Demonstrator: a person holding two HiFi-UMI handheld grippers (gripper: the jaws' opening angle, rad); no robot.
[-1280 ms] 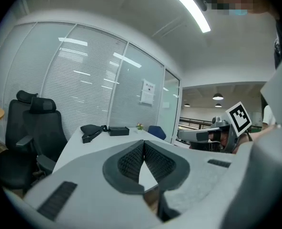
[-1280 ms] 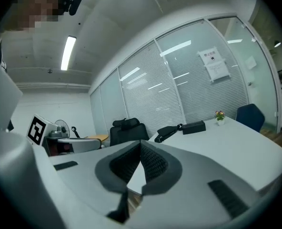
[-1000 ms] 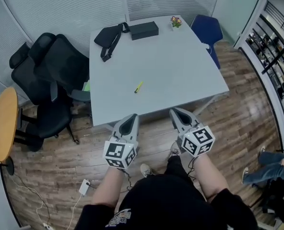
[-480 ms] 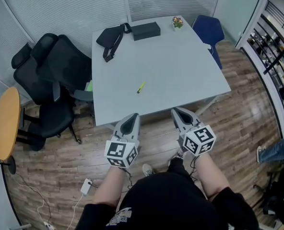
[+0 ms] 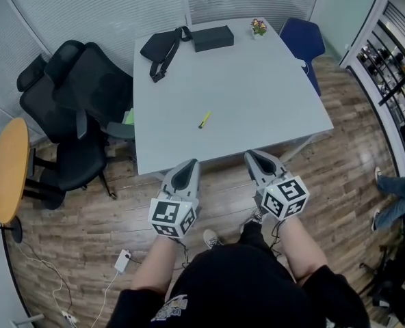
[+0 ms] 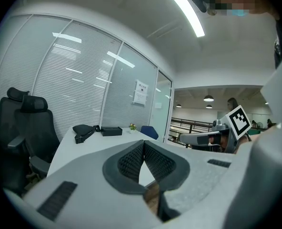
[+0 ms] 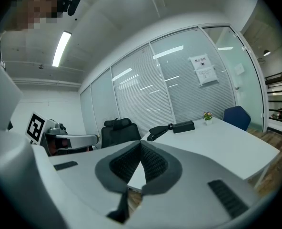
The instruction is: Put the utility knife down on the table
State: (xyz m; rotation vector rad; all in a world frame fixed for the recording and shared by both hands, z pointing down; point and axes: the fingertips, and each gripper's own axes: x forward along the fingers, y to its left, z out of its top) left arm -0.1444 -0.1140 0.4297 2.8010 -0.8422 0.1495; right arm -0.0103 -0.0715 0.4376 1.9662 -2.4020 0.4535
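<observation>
The yellow utility knife (image 5: 204, 120) lies alone on the pale grey table (image 5: 257, 80), near its front half. Both grippers hover side by side over the wooden floor, short of the table's near edge and pointing toward it. My left gripper (image 5: 188, 162) is shut and holds nothing; in its own view the ribbed pads (image 6: 131, 159) meet at the tips. My right gripper (image 5: 250, 154) is also shut and holds nothing, its pads (image 7: 153, 161) touching. The knife sits well beyond both tips, slightly nearer the left one. It does not show in either gripper view.
At the table's far edge lie a black bag (image 5: 163, 46), a black box (image 5: 213, 37) and a small flower pot (image 5: 258, 26). Black office chairs (image 5: 79, 94) stand to the left, a blue chair (image 5: 304, 39) at the far right. A round wooden table (image 5: 7, 173) is at left. Someone's legs (image 5: 401, 197) show at the right edge.
Both grippers stay where they were, still shut. The head view has drifted slightly, and the legs at the right edge have moved up the picture.
</observation>
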